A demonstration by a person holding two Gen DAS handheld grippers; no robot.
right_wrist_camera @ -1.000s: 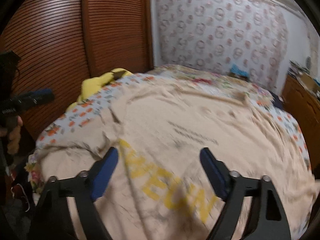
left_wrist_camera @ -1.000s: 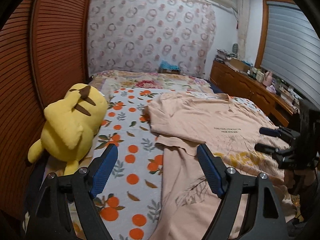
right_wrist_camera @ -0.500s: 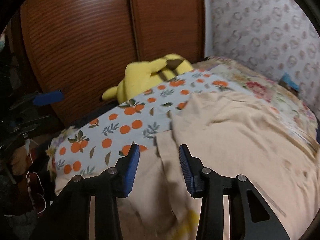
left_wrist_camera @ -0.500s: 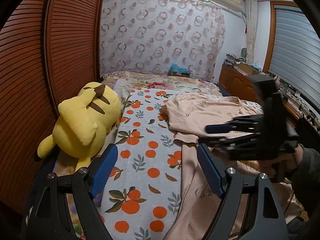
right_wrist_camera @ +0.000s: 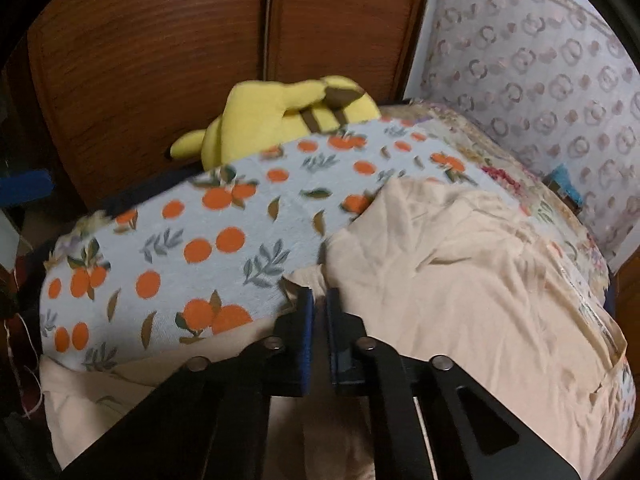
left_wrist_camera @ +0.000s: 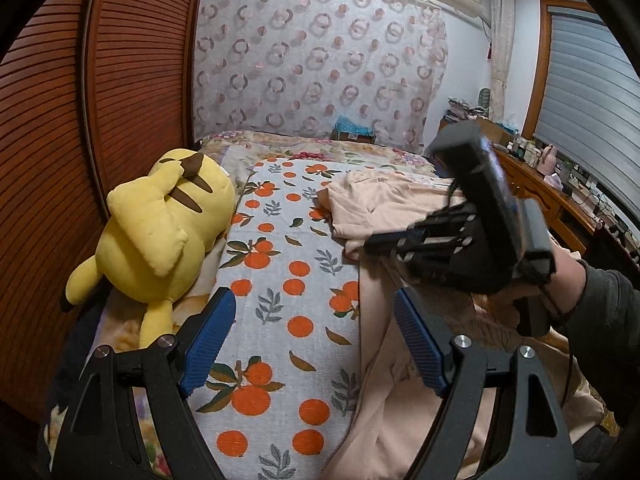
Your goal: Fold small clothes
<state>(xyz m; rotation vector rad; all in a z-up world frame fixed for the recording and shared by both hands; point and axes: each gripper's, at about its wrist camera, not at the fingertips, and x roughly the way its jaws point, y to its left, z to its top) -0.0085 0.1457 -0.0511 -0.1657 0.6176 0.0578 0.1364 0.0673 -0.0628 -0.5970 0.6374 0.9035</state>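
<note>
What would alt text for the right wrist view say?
The right gripper jaws are closed on the edge of a peach shirt lying on an orange-print blanket. A yellow plush sits behind, against a wooden wardrobe.

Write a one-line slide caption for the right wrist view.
Right hand-held gripper shut on the peach T-shirt's edge, over the orange-print blanket, yellow plush toy behind.

A soft, matt peach cloth shirt [right_wrist_camera: 460, 280] is lying creased on a nubbly orange-print bedspread [left_wrist_camera: 288, 288], beside a fuzzy yellow plush [left_wrist_camera: 160, 232]. The claws' ribbed blue rubbery pads [left_wrist_camera: 208, 340] are sitting in matt black plastic arms with shiny metal screws, and the ribbed wooden doors [left_wrist_camera: 132, 80] are showing a dull sheen.
</note>
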